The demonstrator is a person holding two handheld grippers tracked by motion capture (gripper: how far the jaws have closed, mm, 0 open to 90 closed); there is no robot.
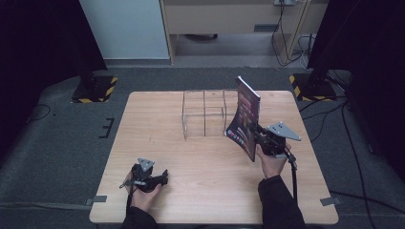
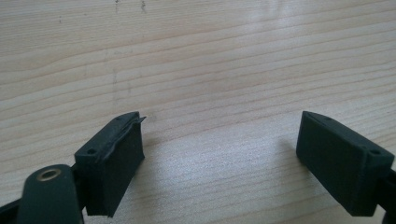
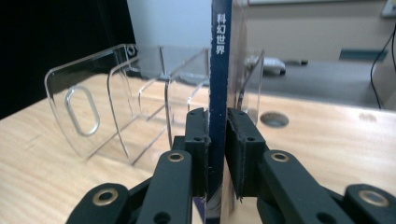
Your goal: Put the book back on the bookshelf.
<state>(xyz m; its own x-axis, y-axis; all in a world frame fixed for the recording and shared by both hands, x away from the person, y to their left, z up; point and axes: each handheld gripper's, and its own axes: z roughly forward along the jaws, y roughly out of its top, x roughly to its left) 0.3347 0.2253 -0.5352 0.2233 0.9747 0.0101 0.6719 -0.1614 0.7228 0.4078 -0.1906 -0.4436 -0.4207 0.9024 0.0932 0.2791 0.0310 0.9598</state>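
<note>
I have the magazine [image 1: 244, 118] pinched by its spine in my right hand-held gripper [image 1: 261, 136], jaws pressed tight on either side of the dark blue spine [image 3: 217, 93] as the right gripper view shows. The magazine stands nearly upright, lifted off the table [image 1: 157, 114], leaning a little away from that gripper's body. Straight ahead of this gripper, just beyond the magazine, is the clear acrylic rack [image 1: 204, 113] with its upright dividers [image 3: 119, 107]; the magazine's far edge looks just beside the rack's nearest end, though I cannot tell whether they touch.

My left hand-held gripper [image 1: 164, 176] rests low near the table's near edge, well apart from the rack, jaws spread wide with only bare wood between them [image 2: 219, 154].

I judge this to be the carrying step: the magazine is gripped and brought to the rack, not yet slotted. Next I would need to line the spine up with one gap between dividers, keep it vertical, lower it in, then let the jaws part. The rack is light and could slide if nudged.
</note>
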